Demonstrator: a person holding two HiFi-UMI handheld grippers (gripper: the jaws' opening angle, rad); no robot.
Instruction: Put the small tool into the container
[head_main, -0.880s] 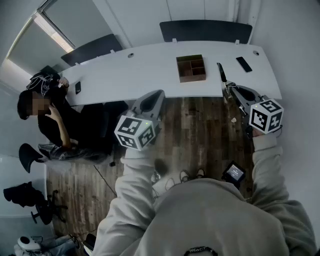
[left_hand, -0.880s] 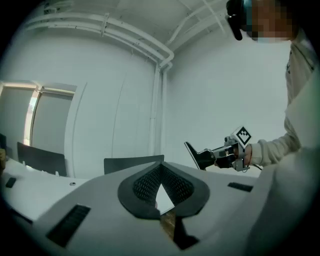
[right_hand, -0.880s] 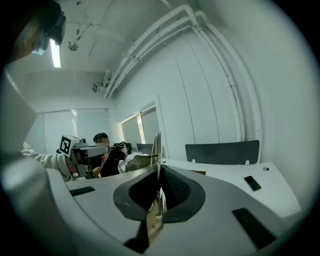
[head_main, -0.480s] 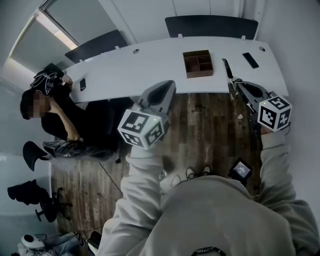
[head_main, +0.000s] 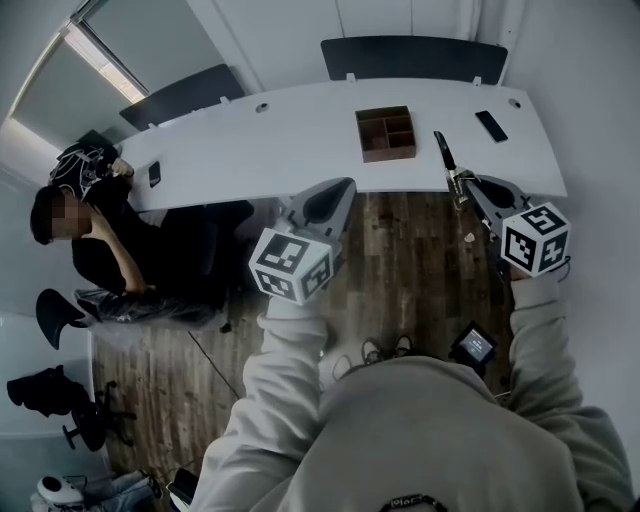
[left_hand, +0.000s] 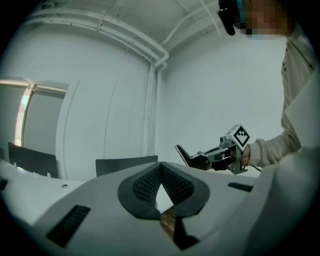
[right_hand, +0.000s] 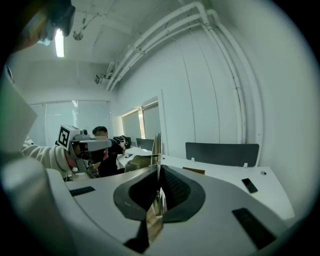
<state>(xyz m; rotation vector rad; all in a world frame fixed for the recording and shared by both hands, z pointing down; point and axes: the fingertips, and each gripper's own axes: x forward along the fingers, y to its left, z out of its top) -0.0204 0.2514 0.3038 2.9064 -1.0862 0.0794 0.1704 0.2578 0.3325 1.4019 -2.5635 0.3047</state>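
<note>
The brown wooden container (head_main: 385, 133) with compartments stands on the white table (head_main: 250, 140); in the right gripper view the container (right_hand: 194, 170) shows as a low brown edge. My right gripper (head_main: 460, 180) hovers at the table's front right edge, right of the container, shut on the small tool (head_main: 443, 150), a thin dark blade pointing toward the table. That tool (right_hand: 157, 147) sticks up between the jaws of the right gripper (right_hand: 159, 172). My left gripper (head_main: 325, 195) is held over the floor in front of the table. The left gripper (left_hand: 160, 167) is shut with nothing in it.
A black phone (head_main: 489, 126) lies on the table right of the container. A seated person (head_main: 95, 240) is at the table's left end. Dark chairs (head_main: 412, 58) stand behind the table. Wooden floor (head_main: 410, 260) lies below my grippers.
My left gripper has drifted slightly to the right. The right gripper keeps the tool and stays near the table's front right edge.
</note>
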